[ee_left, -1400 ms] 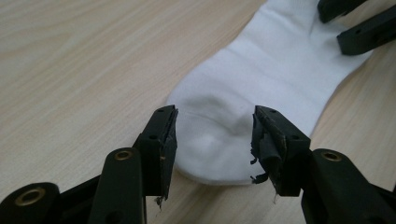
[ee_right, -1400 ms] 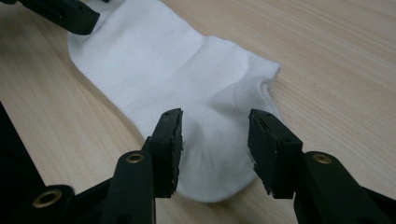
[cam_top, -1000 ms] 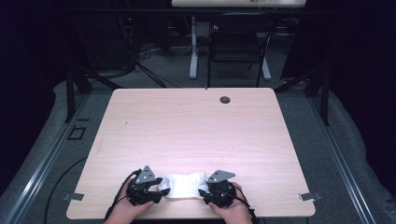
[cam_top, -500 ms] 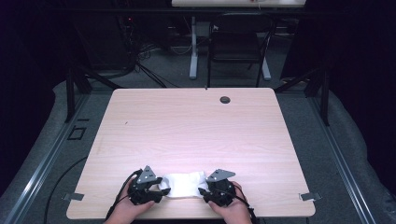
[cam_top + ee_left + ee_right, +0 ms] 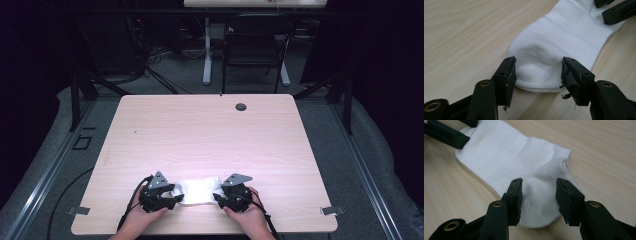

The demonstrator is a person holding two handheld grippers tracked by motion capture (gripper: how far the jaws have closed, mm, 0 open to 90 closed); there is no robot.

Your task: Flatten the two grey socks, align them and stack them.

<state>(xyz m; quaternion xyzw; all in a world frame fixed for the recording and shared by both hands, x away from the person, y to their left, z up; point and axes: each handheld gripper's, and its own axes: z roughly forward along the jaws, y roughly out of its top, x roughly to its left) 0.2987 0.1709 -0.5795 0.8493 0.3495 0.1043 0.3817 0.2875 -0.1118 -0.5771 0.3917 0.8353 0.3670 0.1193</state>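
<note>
So there's a plain white sock (image 5: 199,191) lying flat on the light wood table (image 5: 210,135), down at the bottom center of the high view, close to the near edge. It's a short ankle type, clean, with a few soft wrinkles and a ribbed band showing in the right gripper view (image 5: 524,170). Its long axis runs left to right across the frame, roughly parallel to that near table edge. Can't honestly tell which end is the toe from the high view.

The left gripper (image 5: 172,196) sits at the sock's left end and the right gripper (image 5: 218,196) at its right end, so the sock lies stretched between the 2. In the left gripper view (image 5: 538,72) the jaws stand wide apart with the rounded end of the sock in the gap, pads not pressing on it. Same deal in the right gripper view (image 5: 538,195): jaws spread, sock end between them, nothing clamped.
</note>
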